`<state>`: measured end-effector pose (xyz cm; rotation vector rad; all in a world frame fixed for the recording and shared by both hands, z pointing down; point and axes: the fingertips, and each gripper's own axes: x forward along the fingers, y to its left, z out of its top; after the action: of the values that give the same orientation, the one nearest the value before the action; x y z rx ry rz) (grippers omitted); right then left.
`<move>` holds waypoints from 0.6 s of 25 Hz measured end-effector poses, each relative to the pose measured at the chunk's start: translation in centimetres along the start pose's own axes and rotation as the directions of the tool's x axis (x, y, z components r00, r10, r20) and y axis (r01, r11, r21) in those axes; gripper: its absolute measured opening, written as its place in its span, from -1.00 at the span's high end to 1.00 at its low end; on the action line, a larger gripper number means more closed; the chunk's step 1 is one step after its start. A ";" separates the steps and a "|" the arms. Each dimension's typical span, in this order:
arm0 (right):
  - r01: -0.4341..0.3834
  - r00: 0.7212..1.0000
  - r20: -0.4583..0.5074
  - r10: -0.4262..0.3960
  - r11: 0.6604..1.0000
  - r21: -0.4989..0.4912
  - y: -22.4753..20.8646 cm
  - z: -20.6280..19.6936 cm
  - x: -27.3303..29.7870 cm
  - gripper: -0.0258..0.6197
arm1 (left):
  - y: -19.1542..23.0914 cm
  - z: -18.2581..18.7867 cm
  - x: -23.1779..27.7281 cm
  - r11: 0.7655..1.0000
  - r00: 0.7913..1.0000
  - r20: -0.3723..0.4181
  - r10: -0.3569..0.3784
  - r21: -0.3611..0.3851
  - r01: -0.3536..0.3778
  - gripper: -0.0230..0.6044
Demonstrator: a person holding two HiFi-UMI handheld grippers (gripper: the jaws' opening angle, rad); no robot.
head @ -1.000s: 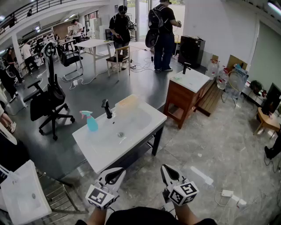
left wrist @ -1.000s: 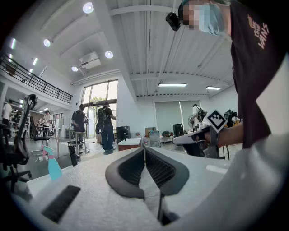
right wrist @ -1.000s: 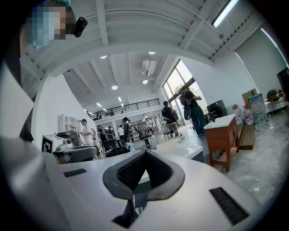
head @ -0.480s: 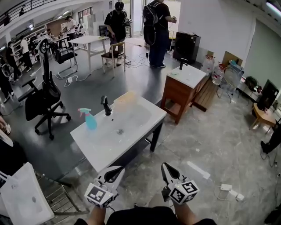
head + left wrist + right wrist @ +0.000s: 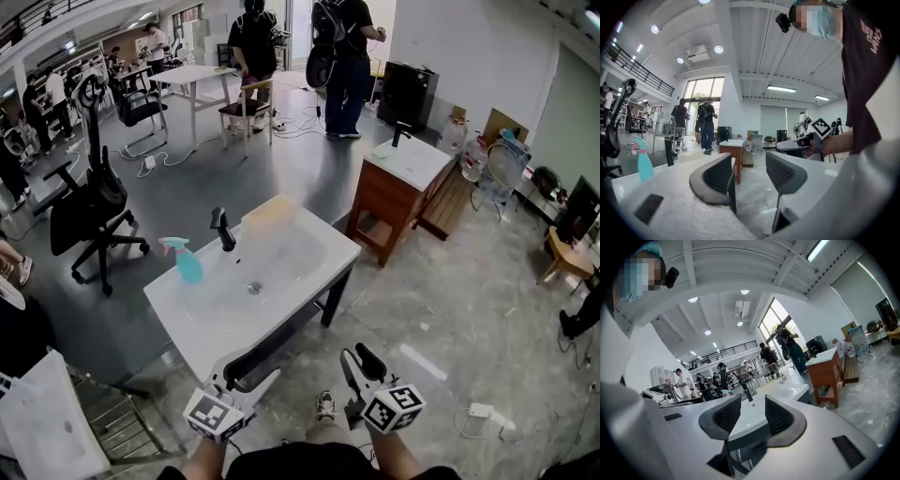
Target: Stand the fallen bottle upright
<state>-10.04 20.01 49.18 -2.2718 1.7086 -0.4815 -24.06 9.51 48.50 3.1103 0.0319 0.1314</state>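
A teal spray bottle [image 5: 188,265] with a pink trigger stands upright on the left rim of the white sink [image 5: 309,272]; the left gripper view shows the bottle [image 5: 644,162] upright at far left too. My left gripper [image 5: 251,370] is held low in front of the sink's near corner, well short of the bottle. Its jaws are opening and nothing is between them [image 5: 749,171]. My right gripper [image 5: 361,362] is beside it, to the right of the sink. Its jaws are also opening and empty [image 5: 751,413].
A black faucet [image 5: 223,230] and a beige block [image 5: 270,214] sit on the sink's back edge. A wooden vanity [image 5: 401,183] stands to the right, a black office chair [image 5: 94,197] to the left, and a white panel [image 5: 42,427] leans at lower left. People stand in the background.
Both grippers' jaws were shut before and now stand apart. The sink has drawn a little nearer, and both grippers sit slightly lower in the view.
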 end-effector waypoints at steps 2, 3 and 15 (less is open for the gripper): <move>-0.002 1.000 -0.002 0.002 1.000 0.014 -1.5 0.7 1.5 0.44 | 0.9 0.3 1.7 1.000 1.000 0.010 0.012 0.000 -0.012 0.21; -0.007 1.000 -0.007 0.007 1.000 0.020 -2.3 1.1 2.3 0.42 | 1.4 0.6 2.6 1.000 1.000 0.004 0.027 -0.002 -0.027 0.20; -0.150 0.984 -0.092 0.153 0.988 0.041 -11.9 6.0 12.1 0.37 | 6.7 3.1 15.1 0.985 0.985 -0.003 0.171 -0.005 -0.171 0.14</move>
<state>5.97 11.67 49.73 -2.1062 1.8868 -0.5884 -8.62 3.06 46.89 3.1038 -0.2350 0.1389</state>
